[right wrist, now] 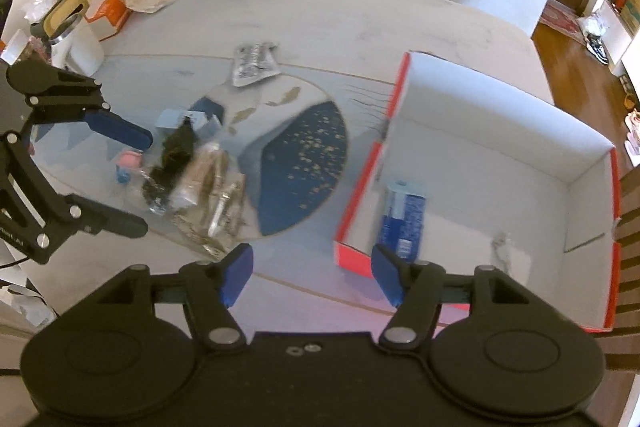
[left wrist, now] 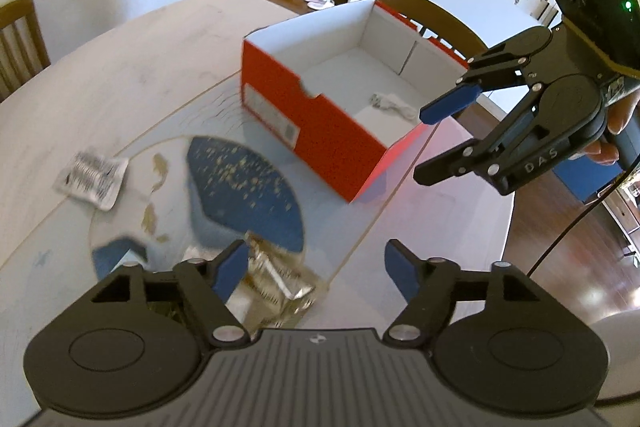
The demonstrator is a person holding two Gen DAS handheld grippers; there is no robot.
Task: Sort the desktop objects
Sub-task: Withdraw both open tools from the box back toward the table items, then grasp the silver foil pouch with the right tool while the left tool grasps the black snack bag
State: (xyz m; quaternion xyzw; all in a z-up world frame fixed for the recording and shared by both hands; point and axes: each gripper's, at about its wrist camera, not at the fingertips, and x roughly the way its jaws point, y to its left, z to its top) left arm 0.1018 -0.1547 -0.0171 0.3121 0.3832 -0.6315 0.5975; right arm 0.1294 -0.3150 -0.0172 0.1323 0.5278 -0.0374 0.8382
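Both claws wide open and holding nothing: left claw [left wrist: 316, 271] low over a clear crinkly packet [left wrist: 276, 287] in the heap on the desk [right wrist: 340, 11], right claw [right wrist: 312, 273] up near the front rim of the red shoebox [right wrist: 500, 131]. Inside the box, a blue-and-white packet [right wrist: 402, 217] plus a small crumpled white thing [right wrist: 502, 245] (too blurry to name). Silver foil sachet [right wrist: 254, 63] off alone, past the blue-patterned mat [right wrist: 304, 163].

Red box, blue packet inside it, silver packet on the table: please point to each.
Red box [right wrist: 356, 187], right wrist view, red outer wall.
Blue packet [right wrist: 402, 219], right wrist view, its middle.
Silver packet [right wrist: 254, 65], right wrist view, its middle.
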